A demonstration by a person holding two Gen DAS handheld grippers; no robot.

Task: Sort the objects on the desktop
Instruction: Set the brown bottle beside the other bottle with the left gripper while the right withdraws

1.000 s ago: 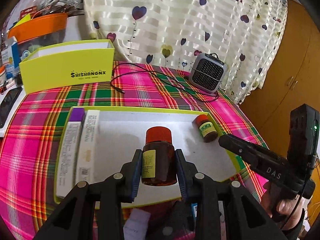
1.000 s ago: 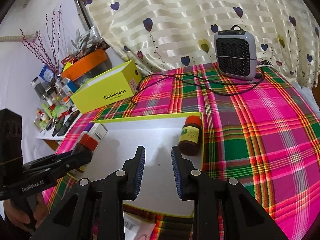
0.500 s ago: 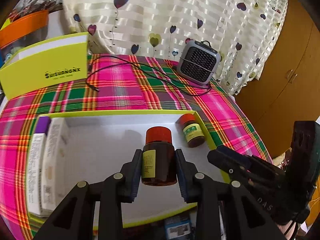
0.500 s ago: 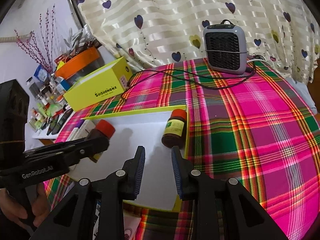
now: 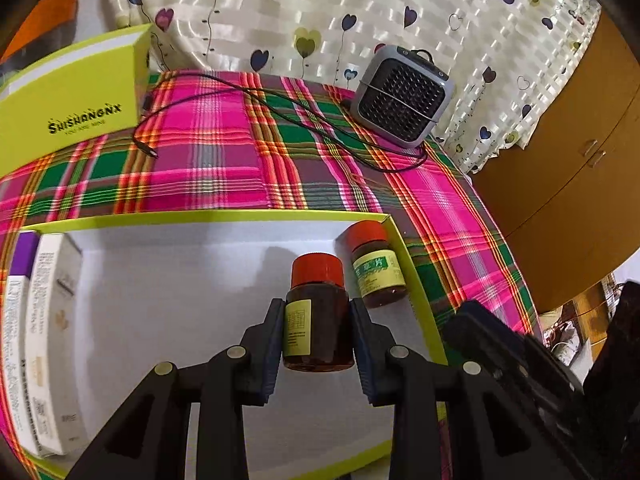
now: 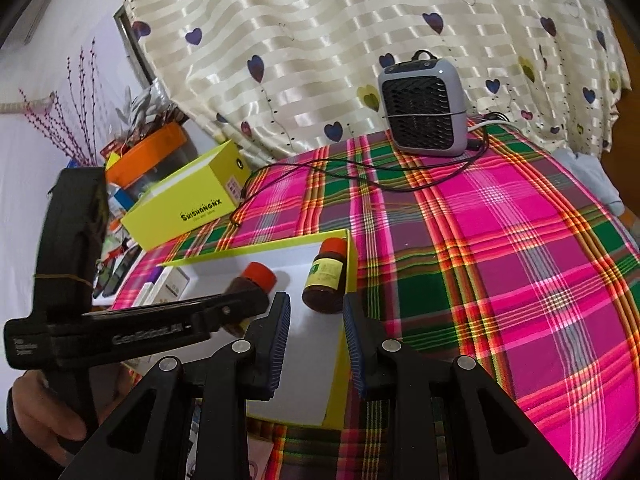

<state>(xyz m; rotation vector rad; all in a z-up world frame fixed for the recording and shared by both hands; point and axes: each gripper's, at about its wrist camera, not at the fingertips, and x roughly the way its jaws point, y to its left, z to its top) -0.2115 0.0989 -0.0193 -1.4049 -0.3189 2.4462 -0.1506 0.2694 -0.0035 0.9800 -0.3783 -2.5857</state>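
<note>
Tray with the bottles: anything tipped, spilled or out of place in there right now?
Nothing stands out. The tray holds a brown bottle upright in its far right corner and boxes lying flat along its left side. The left gripper holds a second capped bottle upright. No spills visible.

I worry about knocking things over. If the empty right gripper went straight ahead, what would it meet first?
Likely the standing bottle in the tray's corner, directly ahead of the right gripper's open fingers; depth is uncertain.
</note>
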